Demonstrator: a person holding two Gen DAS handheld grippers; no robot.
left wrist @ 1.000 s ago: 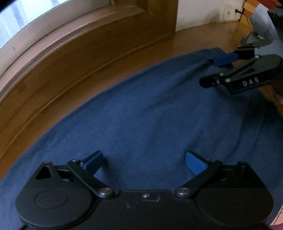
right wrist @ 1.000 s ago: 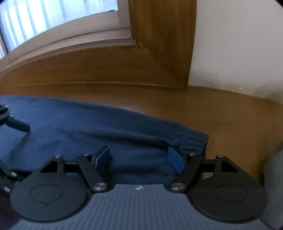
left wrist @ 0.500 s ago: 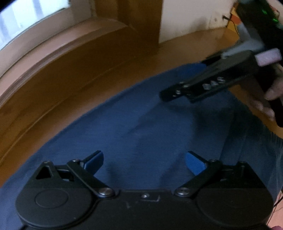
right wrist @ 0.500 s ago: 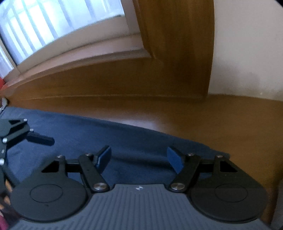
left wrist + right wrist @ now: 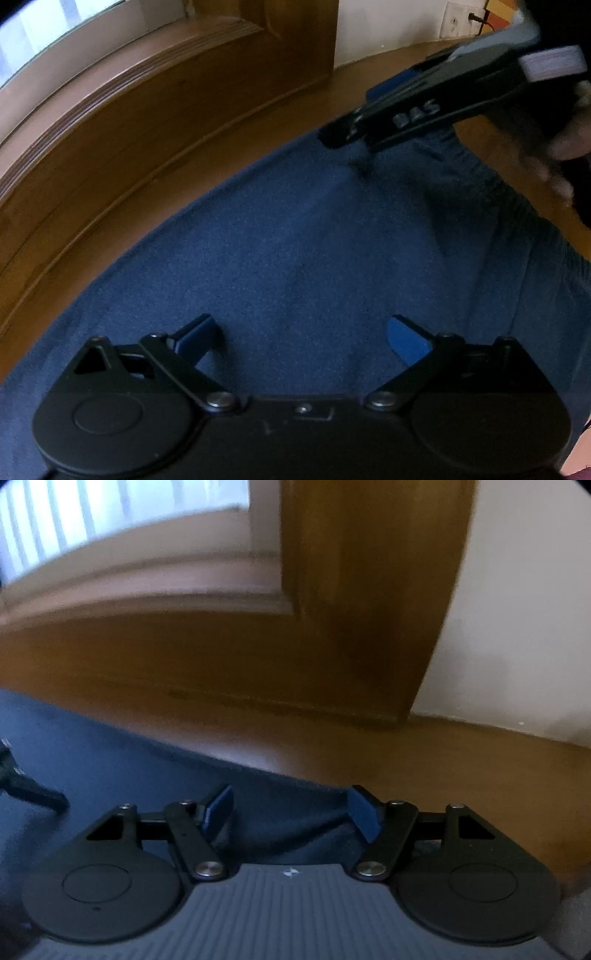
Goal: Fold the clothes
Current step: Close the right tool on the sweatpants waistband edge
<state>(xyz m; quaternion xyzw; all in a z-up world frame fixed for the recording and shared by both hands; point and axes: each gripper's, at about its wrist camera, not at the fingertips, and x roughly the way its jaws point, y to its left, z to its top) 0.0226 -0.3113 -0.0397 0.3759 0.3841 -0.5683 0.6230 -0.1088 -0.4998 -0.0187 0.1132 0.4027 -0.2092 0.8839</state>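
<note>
A navy blue garment [image 5: 295, 240] lies spread flat on a wooden surface [image 5: 229, 147], filling most of the left wrist view. My left gripper [image 5: 303, 332] hovers low over its near part, open, with only cloth beneath its blue pads [image 5: 406, 339]. My right gripper [image 5: 351, 129] reaches in from the upper right, held by a hand [image 5: 557, 147], above the garment's far edge. In the right wrist view the right gripper [image 5: 291, 805] is open over the garment's edge [image 5: 280, 794], nothing pinched. The left gripper's fingertip [image 5: 37, 794] shows at the far left.
A wooden window frame [image 5: 166, 85] and sill curve along the far side of the surface. A thick wooden post [image 5: 369, 609] meets a white wall [image 5: 517, 627] at the corner. A wall socket [image 5: 453, 22] with a cable sits at the back right.
The right gripper has lifted off the garment's right end and swung left, above the far edge. Its view now tilts up toward the window. My left gripper stays open over the cloth.
</note>
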